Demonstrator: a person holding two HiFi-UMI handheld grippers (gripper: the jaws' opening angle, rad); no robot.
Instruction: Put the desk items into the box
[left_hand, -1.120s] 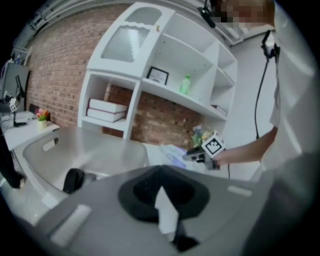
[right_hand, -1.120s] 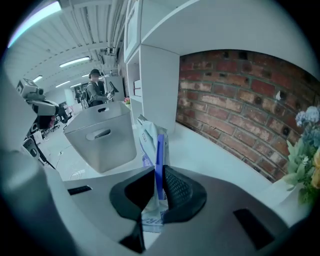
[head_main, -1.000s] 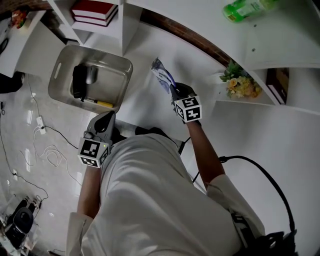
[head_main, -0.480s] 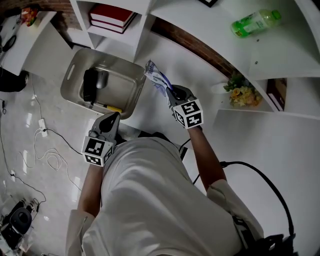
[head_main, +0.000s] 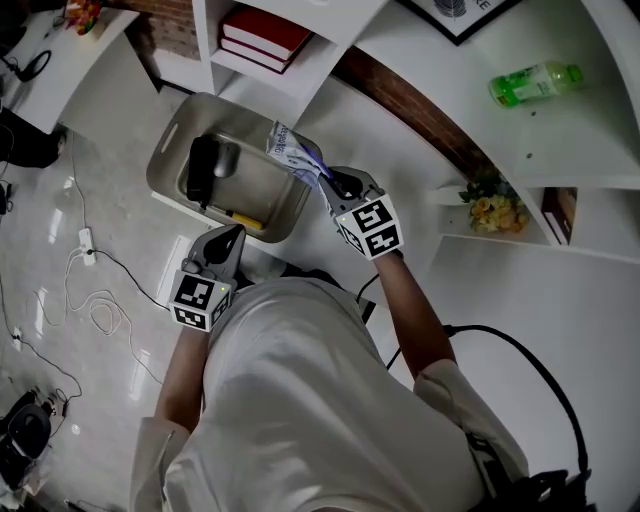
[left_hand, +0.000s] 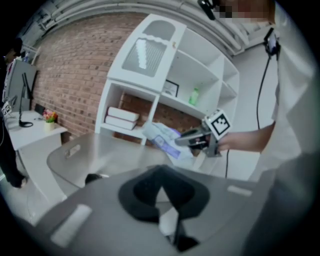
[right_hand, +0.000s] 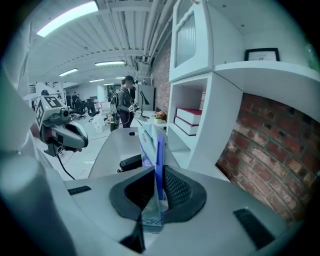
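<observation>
Head view: what is held by the right gripper (head_main: 325, 181)?

— A white-and-blue packet (head_main: 289, 150) is clamped between its jaws. This is confirmed in the right gripper view, where the packet is seen standing on edge between the ribbed pads.

Where is the packet placed against the box (head_main: 172, 140)?

— It is shown over the grey box's corner nearest the white shelves. Whether the rim is touched cannot be told.

What is found lying in the box?

— A black item (head_main: 203, 170) is seen on its floor, and a yellow pen (head_main: 245, 219) is laid against the wall nearest the person.

And the left gripper (head_main: 234, 233)?

— In the left gripper view its jaws are seen brought together at the tips, with nothing between them. It is held just outside the box's near wall, apart from the packet.

What else is seen?

— Red books (head_main: 262, 32) are stacked in a shelf compartment beyond the box. A green bottle (head_main: 530, 83) is laid on its side on a shelf to the right.
</observation>
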